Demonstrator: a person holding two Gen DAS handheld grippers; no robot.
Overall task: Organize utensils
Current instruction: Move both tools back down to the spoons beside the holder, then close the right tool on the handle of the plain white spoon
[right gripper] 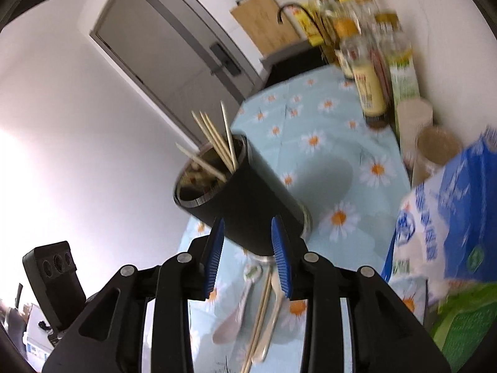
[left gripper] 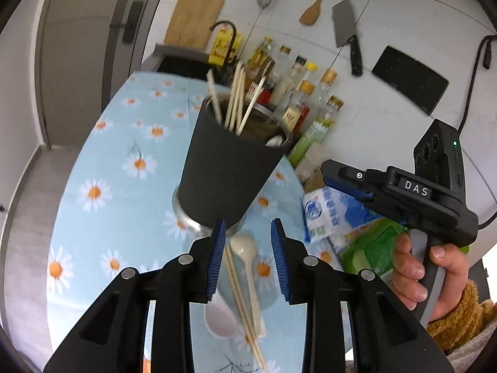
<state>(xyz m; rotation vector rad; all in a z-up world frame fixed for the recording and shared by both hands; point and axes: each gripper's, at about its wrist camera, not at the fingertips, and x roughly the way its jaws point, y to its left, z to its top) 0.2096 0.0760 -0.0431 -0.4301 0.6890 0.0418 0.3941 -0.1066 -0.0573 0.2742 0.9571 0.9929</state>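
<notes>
Left tool (left gripper: 247, 258): nearest the lens, blue pads apart with nothing pressed between them; the loose chopsticks and a spoon show on the desk through the gap.
Right tool (right gripper: 248, 258): also released and empty, its pads framing the foot of the cup from above.
Loose chopsticks (left gripper: 240, 298): a pale wooden pair lying flat on the desk, just in front of the cup.
Loose spoons: one cream spoon (left gripper: 248, 258) with its bowl near the cup's foot, touching or overlapping the chopsticks; a pinkish one (left gripper: 219, 317) just beside the pair, further from the cup.
Cup (left gripper: 223, 171): dark holder with a metal rim and base, upright, already holding several chopsticks (left gripper: 236, 99) and one spoon bowl at its rim.
Step in hand: my reading is a reach toward the loose pieces in front of the cup, nothing gripped yet.
Next move: probably lower one tool over a single piece, close across its thin shaft, lift, then drop it in the cup; overlapping pieces could shift together.
Desk (left gripper: 102, 168): light blue cloth with daisies.
Beyond the cup: bottles (left gripper: 298, 99) along the wall; blue and white bag (left gripper: 335, 214) to its right.
Room: white wall with a cleaver (left gripper: 346, 31), wooden spatula and cutting board (left gripper: 194, 18); grey door left of the cup.
</notes>
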